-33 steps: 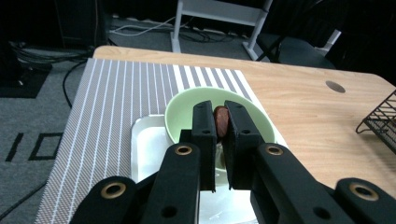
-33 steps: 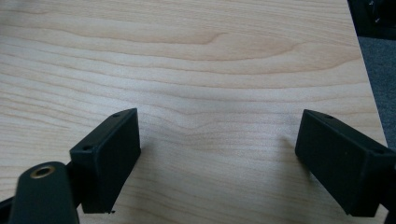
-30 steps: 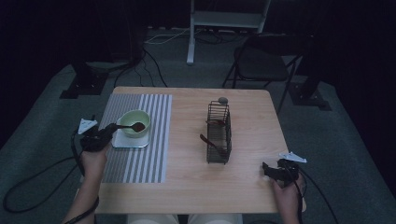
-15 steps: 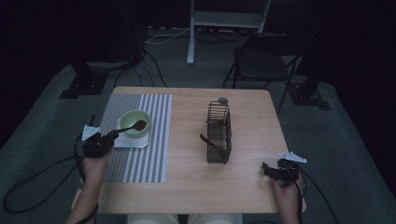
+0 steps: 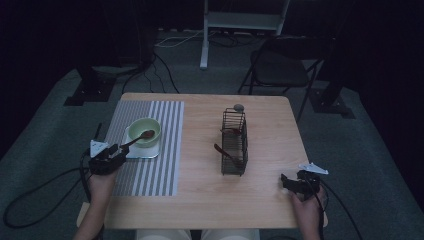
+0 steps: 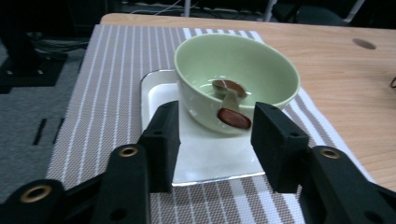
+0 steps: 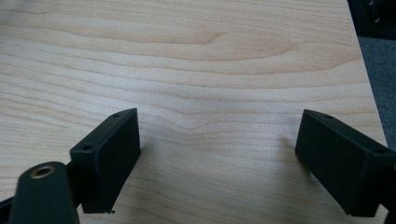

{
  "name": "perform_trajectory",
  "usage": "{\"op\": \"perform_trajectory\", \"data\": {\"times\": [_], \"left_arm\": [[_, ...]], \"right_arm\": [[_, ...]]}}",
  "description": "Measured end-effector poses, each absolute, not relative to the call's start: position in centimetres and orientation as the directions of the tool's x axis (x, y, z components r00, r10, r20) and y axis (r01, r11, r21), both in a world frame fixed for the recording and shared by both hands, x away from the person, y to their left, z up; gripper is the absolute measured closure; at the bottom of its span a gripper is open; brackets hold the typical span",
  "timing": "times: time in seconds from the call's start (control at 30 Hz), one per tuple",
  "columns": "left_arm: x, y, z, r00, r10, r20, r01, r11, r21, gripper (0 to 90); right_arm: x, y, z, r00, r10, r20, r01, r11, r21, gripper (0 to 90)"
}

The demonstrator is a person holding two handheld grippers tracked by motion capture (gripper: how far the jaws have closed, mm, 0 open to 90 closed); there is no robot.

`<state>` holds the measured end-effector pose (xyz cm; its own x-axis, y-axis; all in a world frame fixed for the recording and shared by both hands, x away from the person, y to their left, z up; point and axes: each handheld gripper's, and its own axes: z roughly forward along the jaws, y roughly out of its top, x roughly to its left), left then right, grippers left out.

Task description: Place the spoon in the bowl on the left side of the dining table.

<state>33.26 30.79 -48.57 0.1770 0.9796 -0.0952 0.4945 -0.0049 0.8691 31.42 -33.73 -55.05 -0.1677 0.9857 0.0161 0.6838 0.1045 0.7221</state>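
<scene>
A pale green bowl (image 5: 145, 130) (image 6: 236, 77) stands on a white square tray (image 5: 142, 151) (image 6: 205, 154) on the striped mat (image 5: 150, 165). A brown spoon (image 5: 142, 136) (image 6: 233, 116) rests in the bowl, its handle end hanging over the near rim. My left gripper (image 5: 120, 148) (image 6: 217, 128) is open just short of the bowl, and the handle end sits ahead of the gap between its jaws, untouched. My right gripper (image 5: 284, 180) (image 7: 219, 154) is open wide and low over bare wood at the table's near right corner.
A black wire basket (image 5: 234, 142) stands upright mid-table with brown utensils (image 5: 225, 152) in it. A small grey object (image 5: 238, 106) lies behind it. A folding chair (image 5: 280, 70) and stand legs are beyond the table's far edge.
My left gripper has drawn back slightly toward the near edge of the table. The spoon stays in the bowl. The right gripper has not moved.
</scene>
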Motion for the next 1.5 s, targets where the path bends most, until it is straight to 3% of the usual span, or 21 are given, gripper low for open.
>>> {"op": "perform_trajectory", "data": {"times": [0.17,0.27,0.3,0.37,0.43,0.6,0.7,1.23,1.5], "left_arm": [[32.6,30.7,-48.8,0.157,0.983,-0.089,0.524,-0.006,0.852,30.7],[32.0,30.8,-49.1,0.163,0.982,-0.097,0.531,-0.005,0.847,26.0],[32.0,30.9,-49.1,0.163,0.982,-0.098,0.537,-0.005,0.844,16.8],[31.7,30.9,-49.3,0.168,0.981,-0.096,0.552,-0.013,0.834,16.2],[31.4,31.0,-49.5,0.174,0.981,-0.085,0.571,-0.03,0.82,9.5],[30.4,31.2,-50.0,0.181,0.98,-0.081,0.574,-0.039,0.818,9.3],[29.8,31.3,-50.4,0.187,0.98,-0.073,0.591,-0.053,0.805,2.0],[25.7,32.1,-52.3,0.169,0.985,-0.041,0.535,-0.057,0.843,2.1],[24.1,32.4,-53.1,0.178,0.981,-0.078,0.537,-0.03,0.843,2.1]], "right_arm": [[31.4,-33.7,-55.1,-0.168,0.986,0.016,0.684,0.104,0.722,13.4],[31.4,-33.7,-55.0,-0.168,0.986,0.016,0.684,0.104,0.722,13.4],[31.4,-33.7,-55.1,-0.168,0.986,0.016,0.684,0.105,0.722,13.4],[31.4,-33.7,-55.0,-0.168,0.986,0.016,0.684,0.104,0.722,13.4],[31.4,-33.7,-55.1,-0.168,0.986,0.016,0.684,0.104,0.722,13.4],[31.4,-33.7,-55.1,-0.168,0.986,0.016,0.684,0.104,0.722,13.4],[31.4,-33.7,-55.0,-0.167,0.986,0.017,0.684,0.103,0.722,13.4],[31.4,-33.7,-55.0,-0.167,0.986,0.017,0.685,0.103,0.721,13.4],[31.4,-33.7,-55.0,-0.167,0.986,0.017,0.684,0.104,0.722,13.4]]}}
